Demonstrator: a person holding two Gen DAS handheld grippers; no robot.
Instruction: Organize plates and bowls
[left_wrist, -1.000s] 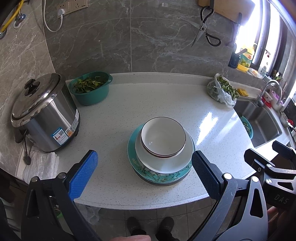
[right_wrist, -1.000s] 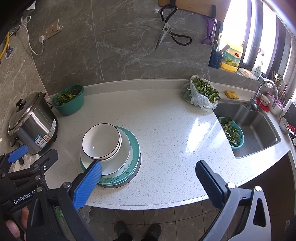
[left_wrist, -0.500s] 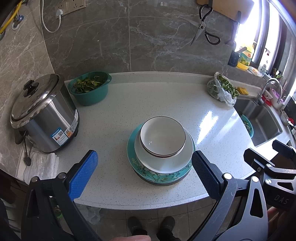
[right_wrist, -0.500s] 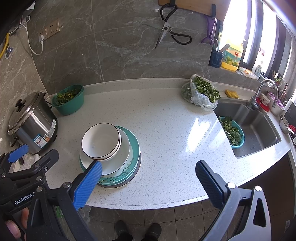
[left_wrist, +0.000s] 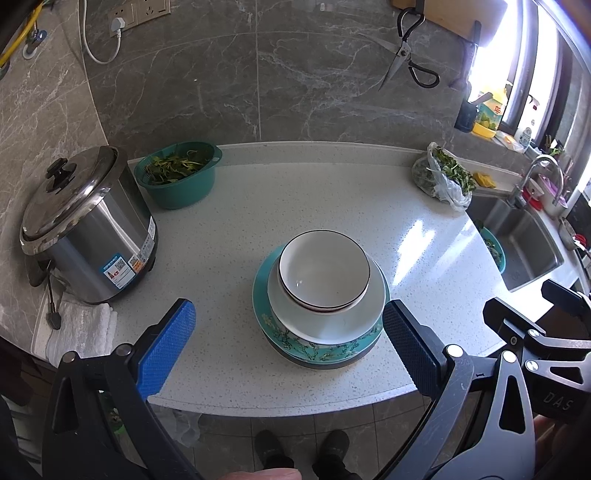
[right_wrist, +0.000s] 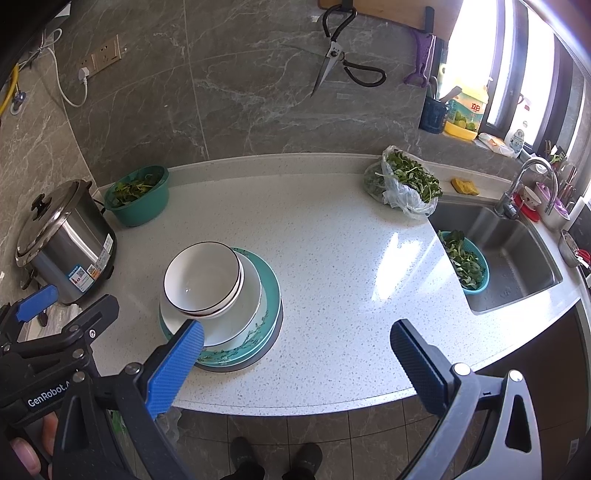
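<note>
A: Stack position? We have both tongs held back off the near edge of the desk (left_wrist: 332, 184).

B: The stack sits straight ahead of the left tongs (left_wrist: 288, 343), centred between its two pads. From the right tongs (right_wrist: 295, 354) it lies ahead and to the left, partly behind the left pad. White bowls (left_wrist: 324, 271) nested on top, a white plate (left_wrist: 325, 325) under them, a teal floral plate (left_wrist: 321, 350) below, and a darker rim at the very bottom.

A: State of the tongs?

B: Both released, pads spread wide, nothing held. Neither touches the stack.

A: We judge the pile looks done, or nearly. If we still shift it, how do we do it well?

B: We'd take the bottom rim from opposite sides, one pair each, low and level. The bowls sit slightly toward the far side of the plates, so any tilt could slide them. Lift slowly, keep both sides even.

A: Hazards?

B: Rice cooker (left_wrist: 88, 229) ahead-left of the left tongs, sink (right_wrist: 517, 258) ahead-right of the right tongs. Stack is near the desk's front edge.
</note>
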